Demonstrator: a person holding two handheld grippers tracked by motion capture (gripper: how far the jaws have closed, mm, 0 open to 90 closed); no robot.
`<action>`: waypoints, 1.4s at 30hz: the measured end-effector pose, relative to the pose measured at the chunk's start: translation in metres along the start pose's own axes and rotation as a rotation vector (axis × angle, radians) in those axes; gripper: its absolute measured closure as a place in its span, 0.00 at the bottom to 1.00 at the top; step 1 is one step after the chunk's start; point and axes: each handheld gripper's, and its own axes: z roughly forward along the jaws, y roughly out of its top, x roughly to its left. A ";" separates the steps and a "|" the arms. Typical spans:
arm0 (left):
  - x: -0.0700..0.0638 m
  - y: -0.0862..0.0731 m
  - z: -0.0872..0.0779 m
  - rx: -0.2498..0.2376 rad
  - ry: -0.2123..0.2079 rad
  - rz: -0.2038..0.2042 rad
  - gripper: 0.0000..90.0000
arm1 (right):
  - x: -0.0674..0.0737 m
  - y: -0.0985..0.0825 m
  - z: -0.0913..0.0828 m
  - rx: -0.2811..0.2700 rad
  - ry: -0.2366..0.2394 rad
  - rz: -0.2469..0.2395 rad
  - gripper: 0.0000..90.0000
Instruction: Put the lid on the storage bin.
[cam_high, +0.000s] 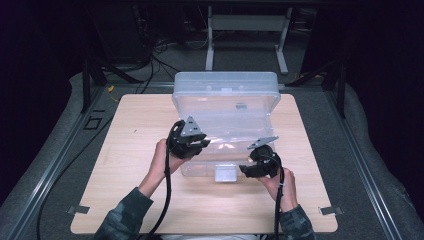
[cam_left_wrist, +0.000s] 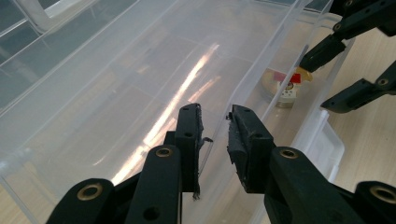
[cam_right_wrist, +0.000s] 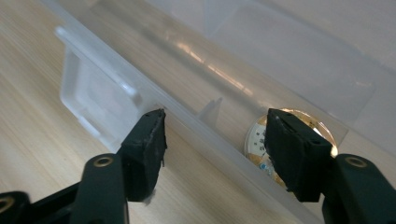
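A clear plastic box (cam_high: 227, 127) stands on the wooden table (cam_high: 130, 150), its lid (cam_high: 225, 82) tipped open at the back. A small round gold and white object (cam_left_wrist: 276, 88) (cam_right_wrist: 256, 140) lies inside, near the front wall. My left gripper (cam_high: 196, 145) (cam_left_wrist: 215, 121) sits at the box's near left rim (cam_left_wrist: 261, 60), its jaws close together with the rim's edge between them. At the near right rim (cam_right_wrist: 205, 135) my right gripper (cam_high: 253, 167) (cam_right_wrist: 215, 123) (cam_left_wrist: 314, 84) stands open; one jaw is outside the wall, the other inside over the round object.
A clear latch tab (cam_high: 225, 173) (cam_right_wrist: 91, 100) hangs from the box's front wall between my hands. Bare wood lies left, right and in front of the box. Cables (cam_high: 167, 195) trail from both grippers. A metal frame (cam_high: 247, 30) stands beyond the table.
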 end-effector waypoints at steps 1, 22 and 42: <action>-0.001 0.000 0.000 -0.004 0.003 -0.003 0.81 | -0.001 0.000 -0.005 -0.022 0.015 0.005 0.44; -0.004 -0.006 0.001 0.007 -0.034 -0.035 0.76 | -0.014 0.092 -0.052 -0.263 0.031 0.004 0.87; 0.002 -0.039 -0.040 0.004 -0.047 -0.129 0.39 | -0.009 0.058 -0.054 -0.261 0.002 0.054 1.00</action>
